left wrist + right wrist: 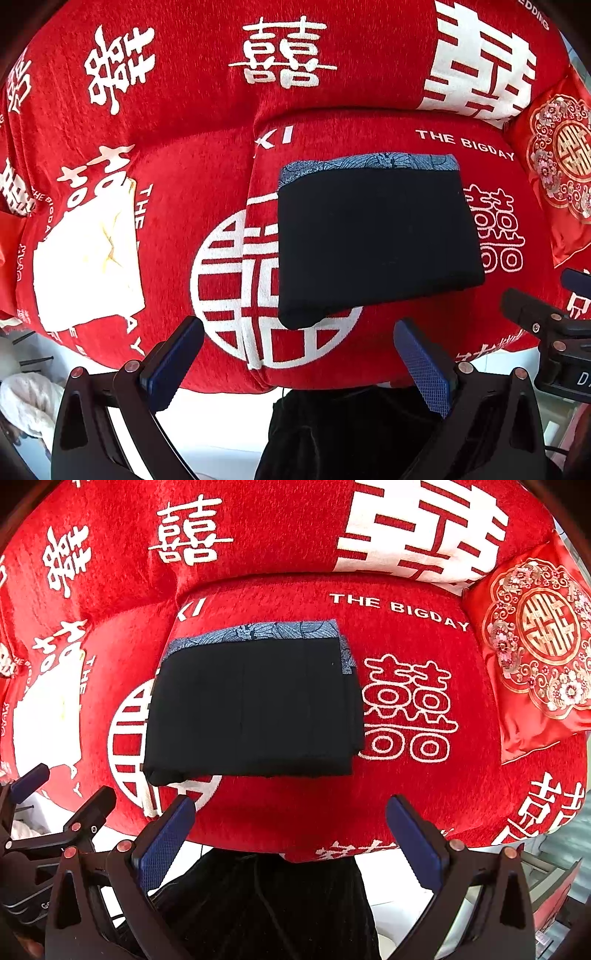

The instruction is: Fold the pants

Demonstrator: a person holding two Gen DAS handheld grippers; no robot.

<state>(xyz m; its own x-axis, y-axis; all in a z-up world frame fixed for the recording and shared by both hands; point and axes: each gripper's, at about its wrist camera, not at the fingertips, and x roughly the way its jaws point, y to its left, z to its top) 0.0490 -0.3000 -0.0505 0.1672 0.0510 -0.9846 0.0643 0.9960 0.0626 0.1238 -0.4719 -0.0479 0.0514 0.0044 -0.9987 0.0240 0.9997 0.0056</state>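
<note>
The black pants (251, 705) are seen neatly folded on the red sofa (406, 805). Both tongs, left gripper (299, 365) and right gripper (291, 842), are held spread wide and empty; edges could be patted flat gently.

Black pants (376, 240), folded flat rectangle

Both grippers hang off the sofa's (280, 812) front edge, left (299, 365) and right (291, 838), jaws spread, nothing between the fingers. Bare red seat lies between them and the folded pants (255, 705), so that front strip is free. White cloth (88, 258) takes the seat's left part, a cushion (535, 657) blocks the right corner, the backrest closes off behind
</note>
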